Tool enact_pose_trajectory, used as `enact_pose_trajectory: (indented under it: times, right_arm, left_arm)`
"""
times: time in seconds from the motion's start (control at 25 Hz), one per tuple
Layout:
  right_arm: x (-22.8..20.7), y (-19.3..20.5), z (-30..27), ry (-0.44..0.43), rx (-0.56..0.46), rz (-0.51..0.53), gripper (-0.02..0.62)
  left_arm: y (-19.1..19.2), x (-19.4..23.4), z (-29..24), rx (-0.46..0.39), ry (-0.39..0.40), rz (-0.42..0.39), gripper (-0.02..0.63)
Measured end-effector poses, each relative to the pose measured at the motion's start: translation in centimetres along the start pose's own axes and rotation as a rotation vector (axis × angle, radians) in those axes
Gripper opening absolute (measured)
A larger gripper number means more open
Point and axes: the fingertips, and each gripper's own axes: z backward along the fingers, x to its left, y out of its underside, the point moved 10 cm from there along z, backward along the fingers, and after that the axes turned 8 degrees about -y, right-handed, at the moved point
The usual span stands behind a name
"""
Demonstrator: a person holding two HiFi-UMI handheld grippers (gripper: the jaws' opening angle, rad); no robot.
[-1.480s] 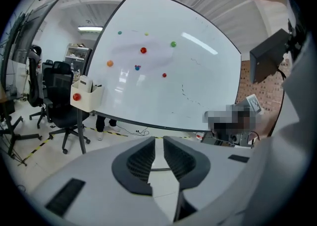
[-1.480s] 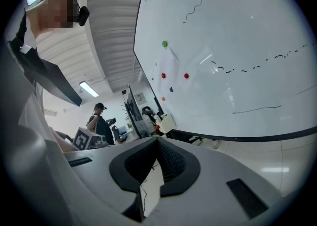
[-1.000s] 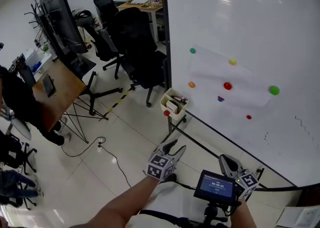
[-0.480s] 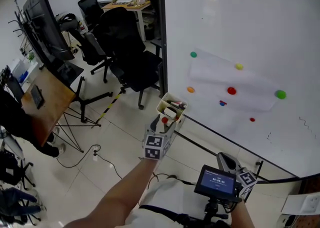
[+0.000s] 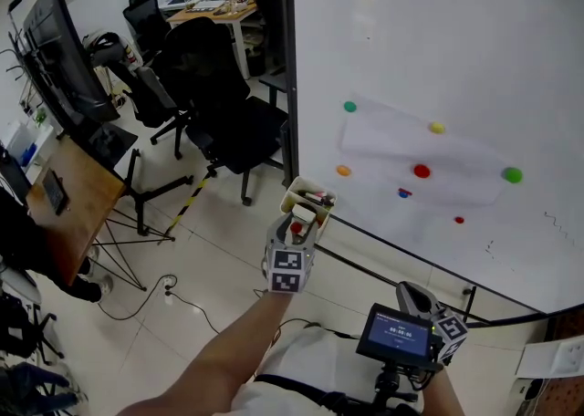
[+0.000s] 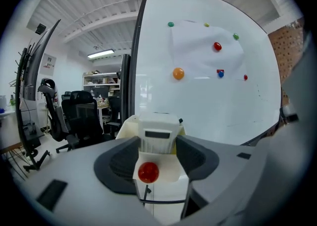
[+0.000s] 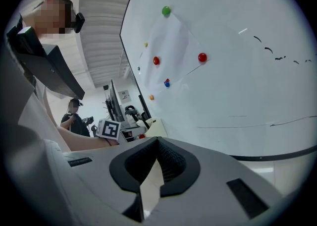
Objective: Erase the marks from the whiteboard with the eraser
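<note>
Two claws in the head view: my left claw [image 5: 298, 223] is up at the tray [image 5: 292, 193] by the whiteboard [image 5: 438, 40], right claw [image 5: 412, 296] low.

Left gripper view: jaws spread, just been closing, eraser [image 6: 157, 132] between them, not yet pinched, I judge.

Right gripper view: claw pressed together, empty; marks [image 7: 270, 49] untouched.

Next: squeeze, lift.

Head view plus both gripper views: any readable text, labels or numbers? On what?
Nothing can be quoted.
Screen: a row of pale digits, too blurred to read.
Eraser: dark label strip, print too small to read.
Wall poster: too small to read.
Whiteboard marks: squiggles, no letters.
</note>
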Motion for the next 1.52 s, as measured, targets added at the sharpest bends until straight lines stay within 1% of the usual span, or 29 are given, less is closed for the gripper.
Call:
enact_pose_trajectory:
  times: [0.24,0.36,0.44,0.72,0.8,0.92,1.0,1.08,1.16,1.24,1.32,1.44,1.52]
  right_arm:
    - [0.2,0.2,0.3,0.023,0.006,-0.012,0.02]
    - [0.4,0.5,0.4,0.028,0.006,-0.014,0.02]
    - [0.6,0.7,0.3,0.025,0.008,-0.016,0.02]
    - [0.9,1.3,0.6,0.039,0.008,-0.032,0.02]
    - [1.0,1.4,0.8,0.043,0.008,-0.037,0.02]
    - [1.4,1.5,1.2,0.046,0.004,-0.038,0.02]
    - [1.5,1.6,1.5,0.05,-0.006,-0.035,0.02]
    - [1.8,1.7,2.0,0.057,-0.01,-0.038,0.02]
    - [2.0,1.7,2.4,0.064,-0.003,-0.049,0.02]
    - [2.0,1.8,2.8,0.071,-0.008,-0.053,0.02]
    - [1.9,2.0,3.1,0.076,-0.018,-0.049,0.02]
    - [2.2,2.3,3.3,0.08,-0.029,-0.044,0.02]
    - [2.5,2.5,3.4,0.079,-0.028,-0.049,0.02]
  left_arm:
    - [-1.3,1.4,-0.2,0.046,0.005,0.016,0.245]
    - [-1.8,1.8,-1.3,0.101,0.003,-0.018,0.245]
    - [-1.8,1.8,-1.8,0.11,-0.005,-0.038,0.262]
    - [-0.9,1.4,-2.0,0.075,-0.034,-0.029,0.264]
    - [-0.8,1.3,-2.0,0.074,-0.043,-0.032,0.264]
    - [-0.7,1.2,-1.8,0.095,-0.083,-0.06,0.264]
    - [-0.6,1.1,-1.7,0.088,-0.093,-0.056,0.261]
    - [-0.5,1.2,-1.5,0.059,-0.072,-0.02,0.259]
    - [-0.4,1.5,-1.4,0.028,-0.033,0.027,0.259]
    - [-0.5,1.8,-1.2,0.008,0.001,0.049,0.261]
    - [-0.5,2.0,-1.1,0.005,0.019,0.047,0.261]
    - [-0.5,2.1,-0.6,0.0,0.014,0.036,0.262]
    - [-0.8,1.9,-0.1,-0.018,0.012,0.012,0.262]
